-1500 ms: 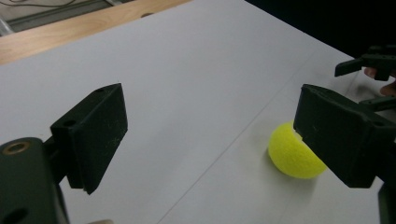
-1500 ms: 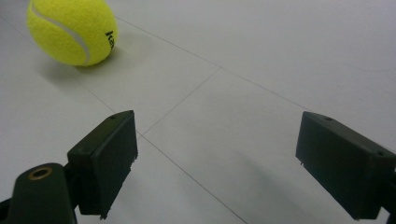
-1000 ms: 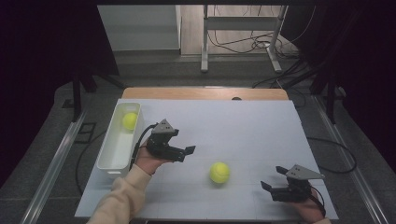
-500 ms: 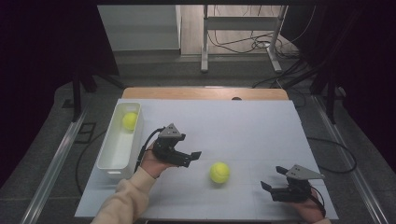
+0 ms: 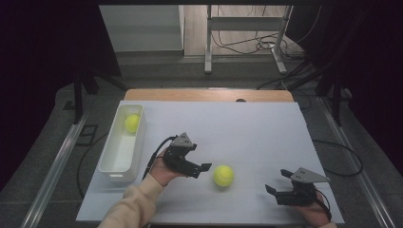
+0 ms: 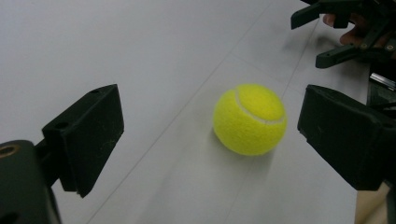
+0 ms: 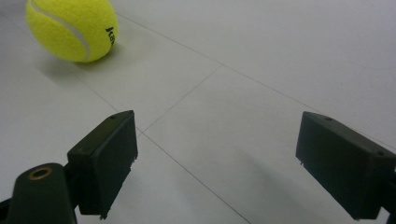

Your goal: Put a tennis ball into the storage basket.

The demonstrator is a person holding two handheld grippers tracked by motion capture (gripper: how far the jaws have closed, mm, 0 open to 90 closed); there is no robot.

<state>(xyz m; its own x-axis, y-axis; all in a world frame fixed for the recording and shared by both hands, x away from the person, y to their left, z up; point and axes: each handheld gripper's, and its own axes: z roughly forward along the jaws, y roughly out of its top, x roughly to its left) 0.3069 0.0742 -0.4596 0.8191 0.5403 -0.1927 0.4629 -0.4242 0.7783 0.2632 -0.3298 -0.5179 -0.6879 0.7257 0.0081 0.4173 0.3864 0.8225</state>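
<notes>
While my left gripper [image 5: 202, 167] hovers with jaws spread wide just beside the yellow tennis ball [image 5: 223, 175] lying mid-table on the white tabletop [image 5: 247, 133], my right gripper [image 5: 278, 182] rests near the table's front edge, jaws wide apart and empty.

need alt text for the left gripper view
A yellow tennis ball rests on a white table, framed between the open left claw's two black jaws without touching either. The right claw, with fingertips behind it, shows at the top right corner.
</notes>
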